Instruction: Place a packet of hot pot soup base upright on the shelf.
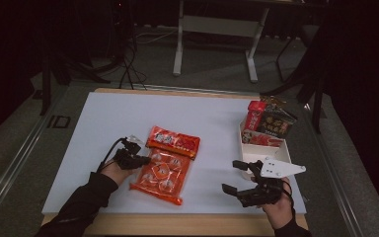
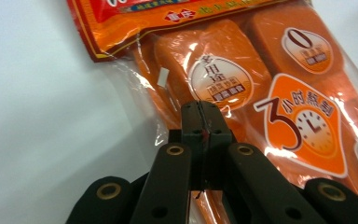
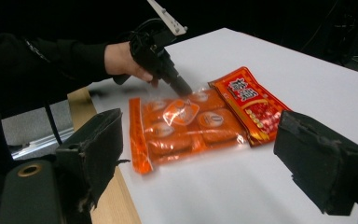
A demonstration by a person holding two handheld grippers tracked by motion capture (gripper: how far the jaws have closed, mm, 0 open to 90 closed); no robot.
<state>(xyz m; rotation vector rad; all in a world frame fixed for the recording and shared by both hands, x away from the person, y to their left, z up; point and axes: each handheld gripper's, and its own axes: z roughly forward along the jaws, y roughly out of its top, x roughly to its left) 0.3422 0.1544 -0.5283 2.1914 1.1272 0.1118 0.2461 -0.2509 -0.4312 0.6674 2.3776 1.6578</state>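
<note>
While my left gripper (image 2: 200, 116) has its fingers pressed together at the tips on the clear film of the orange snack bag (image 1: 164, 170), I cannot tell whether any film is actually pinched between them. That bag lies flat on the white worktop (image 1: 103, 128), stretching away ahead of and to the right of those fingers, its red header (image 1: 173, 141) at the far end. In the left gripper view the fingers cover part of the bag's near edge, and the bag is cut off at the top and right of the frame; glare on the film blurs some of the printing. My right gripper (image 1: 236, 176) hangs above bare worktop, well apart from the bag, fingers spread wide and holding nothing. Beyond those fingers stands a white tray (image 1: 282, 148) with upright packets (image 1: 268, 121) at its far end. Nothing lies between my right fingers and the bag.
</note>
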